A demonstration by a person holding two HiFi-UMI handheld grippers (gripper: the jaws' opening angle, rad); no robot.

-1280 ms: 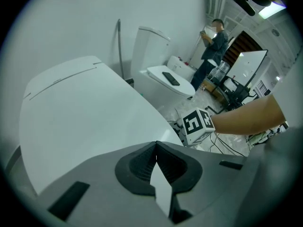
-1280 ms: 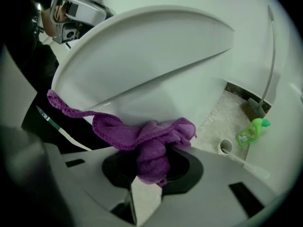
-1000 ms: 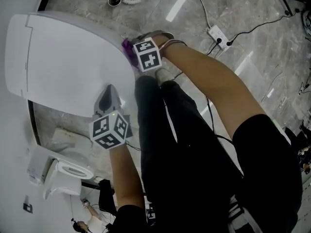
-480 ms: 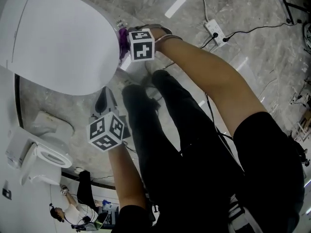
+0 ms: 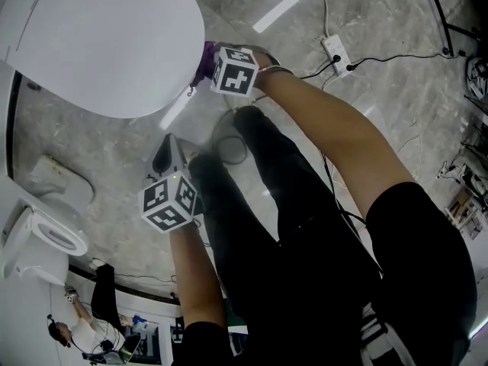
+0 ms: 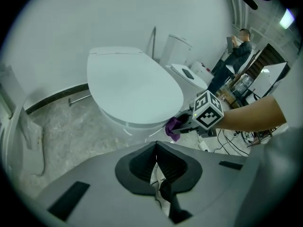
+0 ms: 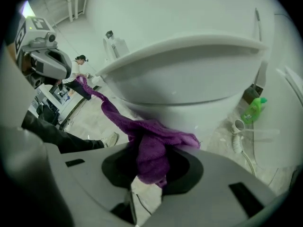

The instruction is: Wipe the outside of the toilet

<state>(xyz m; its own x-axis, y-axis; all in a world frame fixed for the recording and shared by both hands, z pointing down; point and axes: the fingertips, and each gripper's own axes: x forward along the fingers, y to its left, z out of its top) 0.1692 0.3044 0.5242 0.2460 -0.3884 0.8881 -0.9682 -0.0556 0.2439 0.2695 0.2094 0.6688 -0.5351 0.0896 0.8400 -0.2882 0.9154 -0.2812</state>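
Right gripper [image 7: 150,171] pinches crumpled purple cloth [image 7: 152,148] at the front rim of the white ceramic toilet [image 5: 99,44]. Left gripper [image 6: 156,161] jaws pressed together, empty, near the toilet. Green plastic bottle [image 7: 252,109] and white power strip [image 5: 338,54] on grey marbled floor [image 5: 366,21].

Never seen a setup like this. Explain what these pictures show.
There is no robot. A person holds a hand-held gripper in each hand, each carrying a marker cube. The head view looks down from the person's head, and the other two look along each tool's jaws. The right hand-held gripper is shut on a crumpled purple cloth at the front edge of the white toilet, whose lid is closed. The left hand-held gripper is shut and empty, above the grey marbled floor.
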